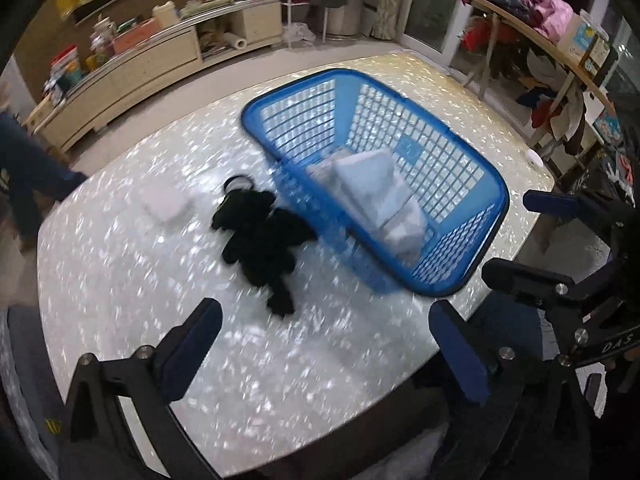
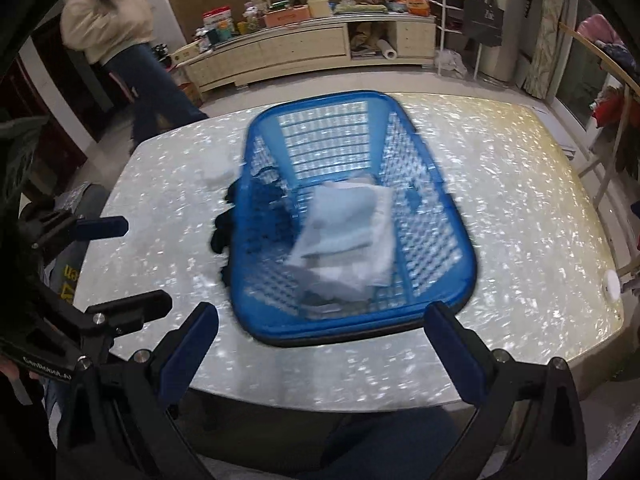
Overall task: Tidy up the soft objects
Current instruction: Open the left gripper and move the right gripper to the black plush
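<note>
While folded towels (image 1: 380, 196) lie in the blue basket (image 1: 496, 216), the left gripper (image 1: 326, 344) and right gripper (image 2: 324, 348) hang spread, empty.
</note>
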A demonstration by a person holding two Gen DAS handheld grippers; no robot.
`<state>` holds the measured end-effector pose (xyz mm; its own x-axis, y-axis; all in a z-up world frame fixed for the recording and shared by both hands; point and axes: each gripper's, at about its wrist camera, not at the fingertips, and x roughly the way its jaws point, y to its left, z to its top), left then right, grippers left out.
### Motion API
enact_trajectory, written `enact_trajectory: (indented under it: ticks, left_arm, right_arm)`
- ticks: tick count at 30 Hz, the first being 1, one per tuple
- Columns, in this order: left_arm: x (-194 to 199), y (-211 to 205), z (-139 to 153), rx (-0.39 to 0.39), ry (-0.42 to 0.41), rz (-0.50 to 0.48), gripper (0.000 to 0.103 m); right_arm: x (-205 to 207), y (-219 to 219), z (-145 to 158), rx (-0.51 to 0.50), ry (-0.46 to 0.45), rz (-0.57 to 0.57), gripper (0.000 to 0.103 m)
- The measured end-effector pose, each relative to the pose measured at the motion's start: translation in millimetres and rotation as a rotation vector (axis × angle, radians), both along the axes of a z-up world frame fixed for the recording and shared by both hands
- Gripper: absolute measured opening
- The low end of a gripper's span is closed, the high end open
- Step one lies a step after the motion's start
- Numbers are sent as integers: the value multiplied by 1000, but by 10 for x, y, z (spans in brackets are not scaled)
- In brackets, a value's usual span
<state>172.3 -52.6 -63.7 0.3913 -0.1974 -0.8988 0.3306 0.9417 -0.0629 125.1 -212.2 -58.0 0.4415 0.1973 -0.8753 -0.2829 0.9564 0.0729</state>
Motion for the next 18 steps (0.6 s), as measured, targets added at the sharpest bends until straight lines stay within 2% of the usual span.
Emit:
enact_trajectory:
  ticks: [4,13,18]
  left_arm:
    - [-234,328,1,-35,10,38,103]
    - [-609,1046,-95,-20,-1,151,102]
    - [-723,1374,-178,14,-18,210,102]
  right_arm:
    - [-86,316,-86,-20,19,38,103]
    - [-227,967,-294,-29,46,144,103]
    - [-231,1348,-451,-28,72,190,103]
